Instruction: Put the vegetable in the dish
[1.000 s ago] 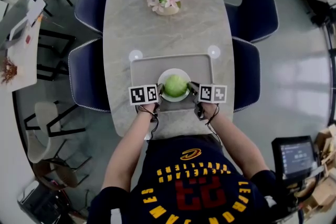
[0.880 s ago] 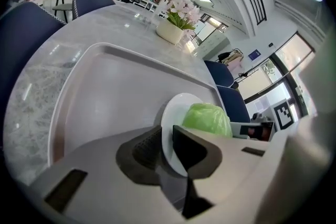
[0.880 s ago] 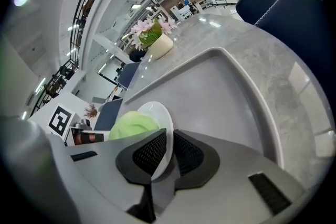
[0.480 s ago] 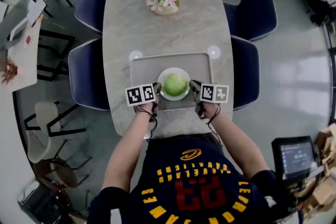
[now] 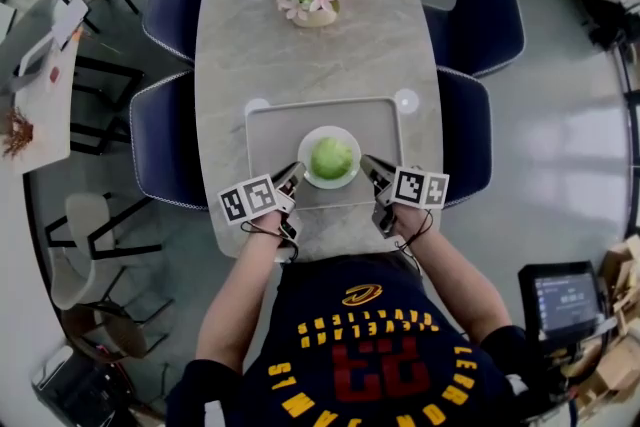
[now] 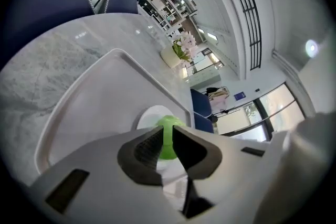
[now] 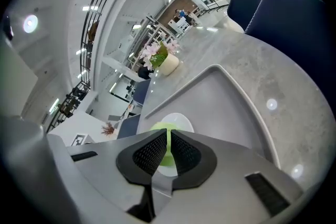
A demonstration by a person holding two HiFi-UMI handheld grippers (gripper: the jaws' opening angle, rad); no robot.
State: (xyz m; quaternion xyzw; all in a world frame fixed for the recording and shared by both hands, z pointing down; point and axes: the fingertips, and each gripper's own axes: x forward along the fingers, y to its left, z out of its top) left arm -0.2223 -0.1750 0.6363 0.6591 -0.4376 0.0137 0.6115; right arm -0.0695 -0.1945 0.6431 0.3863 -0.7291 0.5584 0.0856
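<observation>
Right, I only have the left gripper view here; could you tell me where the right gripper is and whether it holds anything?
Observer: The right gripper is over the near right part of the tray, close beside the dish. Its jaws are together with nothing between them.
Operator: Thank you. Does the vegetable sit fully inside the dish?
Observer: Yes. In the head view the vegetable lies in the middle of the dish, with white rim showing all round it.
Operator: And where is my left gripper relative to the dish?
Observer: The left gripper is at the dish's near left side, opposite the right one; I cannot tell whether it touches the rim.
</observation>
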